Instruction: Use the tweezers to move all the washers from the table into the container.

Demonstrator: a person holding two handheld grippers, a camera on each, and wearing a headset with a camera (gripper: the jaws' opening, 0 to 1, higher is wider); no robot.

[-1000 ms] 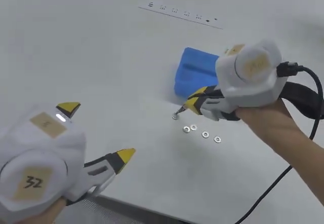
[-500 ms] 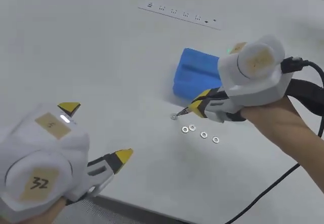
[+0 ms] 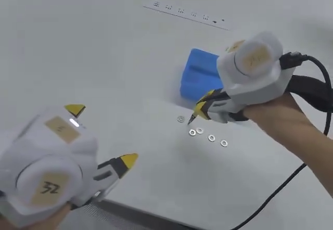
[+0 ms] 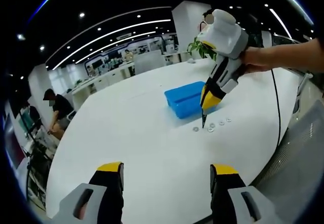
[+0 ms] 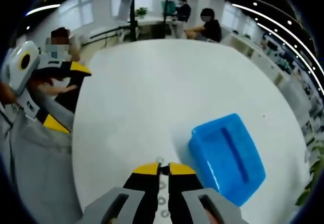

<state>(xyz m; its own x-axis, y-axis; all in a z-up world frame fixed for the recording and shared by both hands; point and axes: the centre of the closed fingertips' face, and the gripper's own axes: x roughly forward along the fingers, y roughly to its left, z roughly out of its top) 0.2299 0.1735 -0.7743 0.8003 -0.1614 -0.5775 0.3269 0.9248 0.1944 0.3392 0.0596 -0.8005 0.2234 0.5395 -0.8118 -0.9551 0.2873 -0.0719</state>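
At a white table (image 3: pixel 104 58), the right gripper (image 5: pixel 164 169) is pinched nearly closed on a pair of tweezers (image 3: pixel 192 118), whose thin tip points down at the tabletop. Whether the tip touches the surface cannot be told. The tip is just beside one washer (image 3: pixel 180 119) and apart from it, and carries nothing that can be made out. Four more washers (image 3: pixel 211 138) lie in a loose row a little nearer the person, all flat on the table.

The blue container (image 3: pixel 200 79) sits just behind the washers. In the head view its right side is covered by the right gripper's white body and by the hand (image 3: pixel 270 118) that holds it. A black cable (image 3: pixel 303 166) trails from that gripper across the table's near right edge.

The left gripper (image 4: pixel 167 171) hangs over the table's near left edge, well apart from the work. Its yellow-tipped jaws are spread wide and grip nothing.

A strip of small dark marks (image 3: pixel 187 15) runs across the far tabletop. In the gripper views an open office lies beyond the table, with seated people (image 5: pixel 207 24) and a green plant (image 4: pixel 200 46).
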